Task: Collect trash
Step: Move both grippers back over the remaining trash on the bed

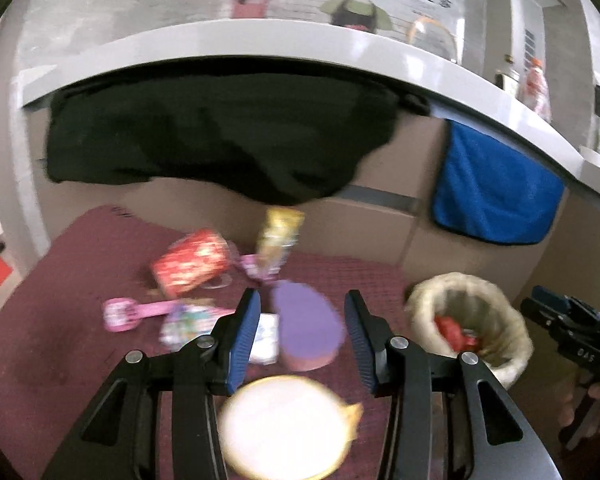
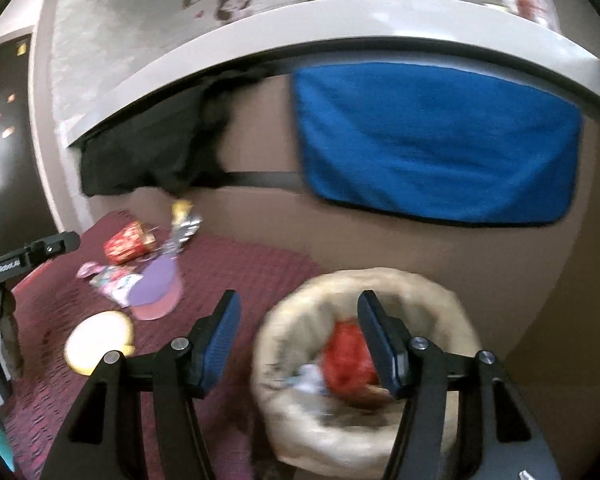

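Note:
My left gripper (image 1: 302, 320) is open and holds nothing, hanging over the maroon mat (image 1: 60, 344). A purple-topped round box (image 1: 306, 324) lies on the mat beyond its fingertips, and a white disc with a yellow rim (image 1: 284, 428) lies under it. Further off are a red wrapper (image 1: 192, 264), a yellow snack packet (image 1: 278, 236) and pink bits (image 1: 128, 314). My right gripper (image 2: 300, 336) is open and empty over the beige basket (image 2: 380, 280), which holds red trash (image 2: 344, 356). The basket (image 1: 468, 292) also shows at the right of the left wrist view.
A cardboard wall (image 1: 380, 224) backs the mat, under a white counter (image 1: 236, 36). A black cloth (image 1: 220, 136) and a blue towel (image 1: 496, 196) hang from the counter. The picture is blurred by motion.

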`<state>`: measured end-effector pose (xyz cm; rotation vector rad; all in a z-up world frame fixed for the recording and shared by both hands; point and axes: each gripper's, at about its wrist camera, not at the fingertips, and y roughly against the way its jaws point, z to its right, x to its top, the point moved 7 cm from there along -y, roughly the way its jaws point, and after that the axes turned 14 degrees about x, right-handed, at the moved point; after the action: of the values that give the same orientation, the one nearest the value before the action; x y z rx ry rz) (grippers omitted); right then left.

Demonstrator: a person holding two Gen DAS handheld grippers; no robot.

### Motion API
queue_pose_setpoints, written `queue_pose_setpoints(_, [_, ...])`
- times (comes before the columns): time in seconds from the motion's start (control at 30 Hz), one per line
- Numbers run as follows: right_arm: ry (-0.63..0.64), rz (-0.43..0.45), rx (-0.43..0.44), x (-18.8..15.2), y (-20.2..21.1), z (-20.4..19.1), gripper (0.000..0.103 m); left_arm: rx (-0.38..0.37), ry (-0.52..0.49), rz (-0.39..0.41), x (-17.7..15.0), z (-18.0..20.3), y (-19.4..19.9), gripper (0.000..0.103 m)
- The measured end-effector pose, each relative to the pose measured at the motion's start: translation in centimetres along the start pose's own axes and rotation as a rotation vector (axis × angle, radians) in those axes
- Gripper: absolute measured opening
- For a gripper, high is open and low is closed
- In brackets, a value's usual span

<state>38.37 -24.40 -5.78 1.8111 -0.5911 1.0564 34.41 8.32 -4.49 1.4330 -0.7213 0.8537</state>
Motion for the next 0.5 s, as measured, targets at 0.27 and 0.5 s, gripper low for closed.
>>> queue_pose_setpoints(0.27, [0.095, -0.106, 0.191, -1.4, -4.5, -8.7, 0.058, 0.057, 0.067, -0.042, -2.4, -7.1, -0.6, 0.045])
queue_pose_setpoints(0.5, [0.146, -0.233, 0.307, -4.2, -9.0, -14.3, 0.055, 0.050, 0.077, -0.085, -4.6, -9.7, -1.4, 0.045])
